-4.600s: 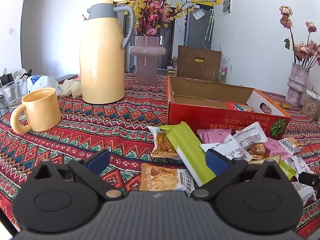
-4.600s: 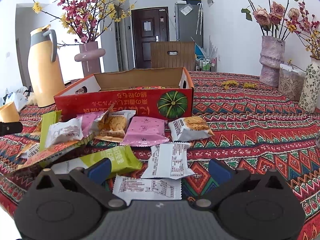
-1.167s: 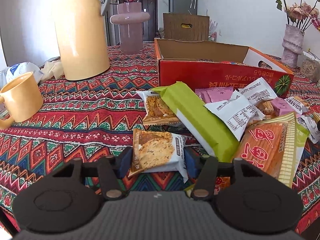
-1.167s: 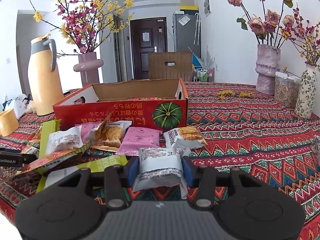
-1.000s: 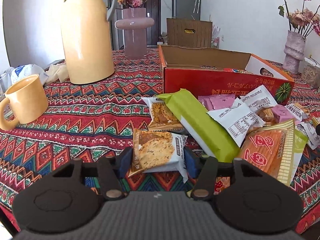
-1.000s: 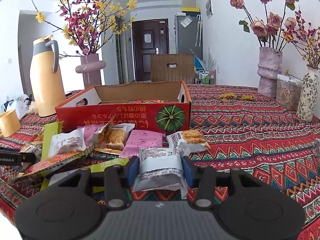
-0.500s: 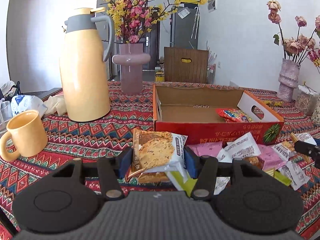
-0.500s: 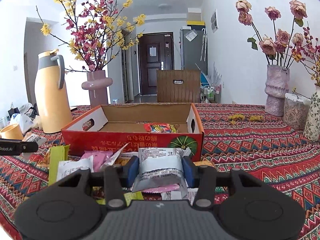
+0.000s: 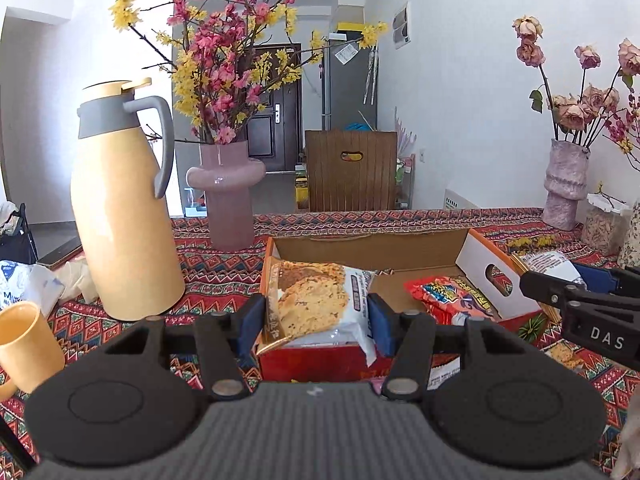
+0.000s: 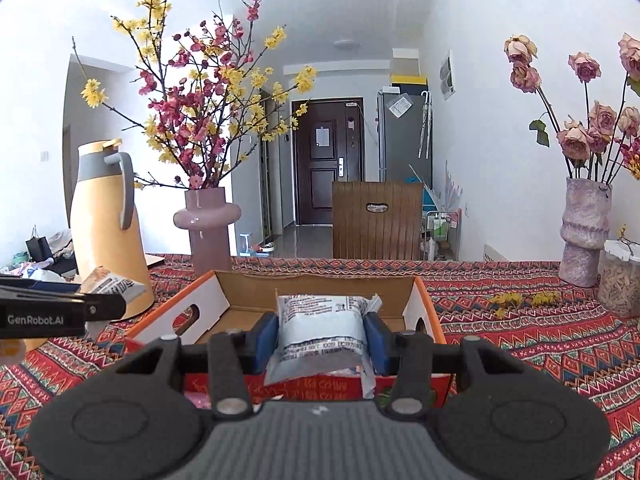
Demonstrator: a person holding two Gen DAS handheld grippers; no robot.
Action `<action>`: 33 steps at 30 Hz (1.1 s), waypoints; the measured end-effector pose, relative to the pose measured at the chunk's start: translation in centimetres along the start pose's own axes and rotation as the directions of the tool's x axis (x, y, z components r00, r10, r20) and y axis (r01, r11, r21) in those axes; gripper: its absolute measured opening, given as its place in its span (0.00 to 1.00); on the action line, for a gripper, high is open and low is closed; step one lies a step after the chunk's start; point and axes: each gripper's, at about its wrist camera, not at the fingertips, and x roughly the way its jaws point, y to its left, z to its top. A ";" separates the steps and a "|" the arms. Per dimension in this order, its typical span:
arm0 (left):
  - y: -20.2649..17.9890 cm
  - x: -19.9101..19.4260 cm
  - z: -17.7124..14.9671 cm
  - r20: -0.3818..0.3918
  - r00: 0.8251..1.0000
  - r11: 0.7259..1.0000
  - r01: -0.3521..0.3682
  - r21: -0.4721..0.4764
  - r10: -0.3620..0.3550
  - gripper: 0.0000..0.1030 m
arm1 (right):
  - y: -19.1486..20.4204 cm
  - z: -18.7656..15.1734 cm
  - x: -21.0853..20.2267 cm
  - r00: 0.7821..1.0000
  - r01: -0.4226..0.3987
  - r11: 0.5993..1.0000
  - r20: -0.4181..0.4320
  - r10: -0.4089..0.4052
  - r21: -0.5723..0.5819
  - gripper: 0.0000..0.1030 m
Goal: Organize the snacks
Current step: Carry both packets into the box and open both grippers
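Above the box now, both packets lifted off the table.

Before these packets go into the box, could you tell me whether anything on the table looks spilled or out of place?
Only small yellow blossoms lie scattered on the tablecloth right of the box; nothing else stands out.

Left gripper clamping cookie packet, open red box at twelve o'clock holding red snack bag, right gripper at three o'clock
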 end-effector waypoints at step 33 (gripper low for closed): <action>0.4 9.4 0.5 -0.057 0.998 0.998 -0.028 -0.059 0.025 0.86 | -2.2 -0.6 9.2 0.989 0.121 0.989 -0.101 -0.112 0.085 0.73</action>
